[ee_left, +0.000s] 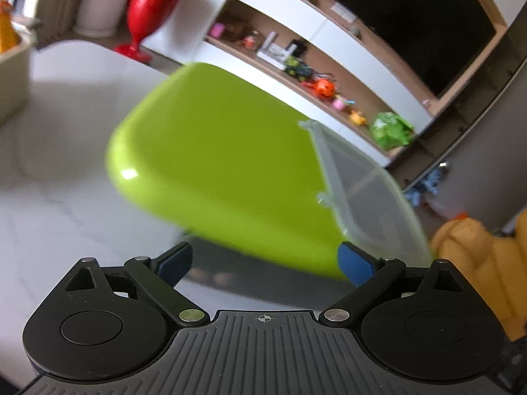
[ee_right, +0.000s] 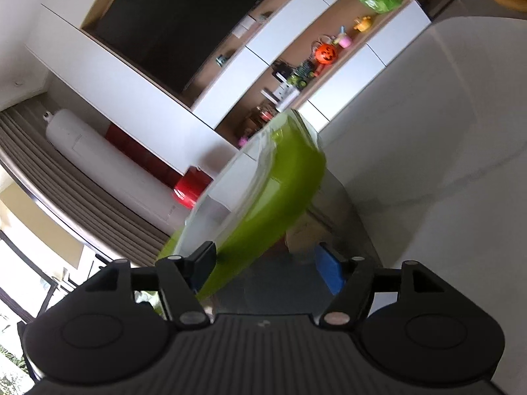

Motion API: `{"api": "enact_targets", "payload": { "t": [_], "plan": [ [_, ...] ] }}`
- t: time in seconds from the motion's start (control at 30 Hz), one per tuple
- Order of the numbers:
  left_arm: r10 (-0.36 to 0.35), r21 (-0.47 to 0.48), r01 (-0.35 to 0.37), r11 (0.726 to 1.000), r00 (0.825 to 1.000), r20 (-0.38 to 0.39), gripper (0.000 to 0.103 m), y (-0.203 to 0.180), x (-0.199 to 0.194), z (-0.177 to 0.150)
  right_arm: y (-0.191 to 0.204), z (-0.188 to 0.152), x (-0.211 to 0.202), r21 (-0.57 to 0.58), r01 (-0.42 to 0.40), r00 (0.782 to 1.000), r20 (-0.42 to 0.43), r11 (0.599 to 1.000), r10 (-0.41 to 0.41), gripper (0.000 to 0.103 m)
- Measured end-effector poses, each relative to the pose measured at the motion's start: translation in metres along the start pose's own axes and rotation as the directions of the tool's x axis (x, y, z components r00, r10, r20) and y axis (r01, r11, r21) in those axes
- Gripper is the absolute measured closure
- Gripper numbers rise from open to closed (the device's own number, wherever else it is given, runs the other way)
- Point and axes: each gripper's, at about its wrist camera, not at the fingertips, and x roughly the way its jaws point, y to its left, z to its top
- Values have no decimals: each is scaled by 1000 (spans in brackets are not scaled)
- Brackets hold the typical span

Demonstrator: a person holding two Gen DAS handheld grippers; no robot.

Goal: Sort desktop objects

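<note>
Two hand-held grippers share one lime-green container (ee_left: pixel 224 164) with a translucent lid (ee_left: pixel 359 191), which hangs tilted above the white marble tabletop (ee_left: pixel 49 197), clear of its surface. The left hand-held gripper (ee_left: pixel 263 263) has its jaws spread wide; its right blue pad (ee_left: pixel 354 263) lies against the container's lidded rim, the other pad stands free. The right hand-held gripper (ee_right: pixel 263 270) also stands open, with the container's edge (ee_right: pixel 263 210) beside its left pad. A red goblet (ee_left: pixel 148 10) stands beyond the tabletop's far edge.
</note>
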Motion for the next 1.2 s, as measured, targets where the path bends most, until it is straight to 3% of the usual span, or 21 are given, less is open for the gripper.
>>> {"api": "enact_targets", "payload": {
  "t": [0.1,0.2,0.3,0.5,0.63,0.8,1.0,1.2],
  "plan": [
    [44,6,-44,999,999,-4,5,12,-17,-20,6,-20,-18,-34,59,998,7,998,-59,20],
    [108,18,-107,994,991,-80,5,19,-23,-46,17,-43,-22,-84,145,988,-41,986,-148,20],
    [155,87,-145,986,980,-124,4,16,-26,-69,37,-63,-22,-179,173,973,-119,968,-196,20],
    [283,233,-263,936,957,-58,4,3,-44,-101,75,-99,-30,-342,222,940,-174,913,-293,20],
    [288,310,-266,913,957,-25,3,-10,-63,-111,96,-119,-46,-429,249,932,-136,868,-335,15],
    [308,329,-297,896,951,20,2,-22,-77,-120,113,-124,-70,-510,279,936,-46,813,-350,3],
    [317,332,-340,880,941,122,0,-34,-109,-121,116,-121,-87,-505,296,937,-13,811,-350,3],
    [288,322,-359,876,925,247,0,-46,-145,-120,145,-129,-119,-573,320,943,117,755,-312,1]
  ]
}}
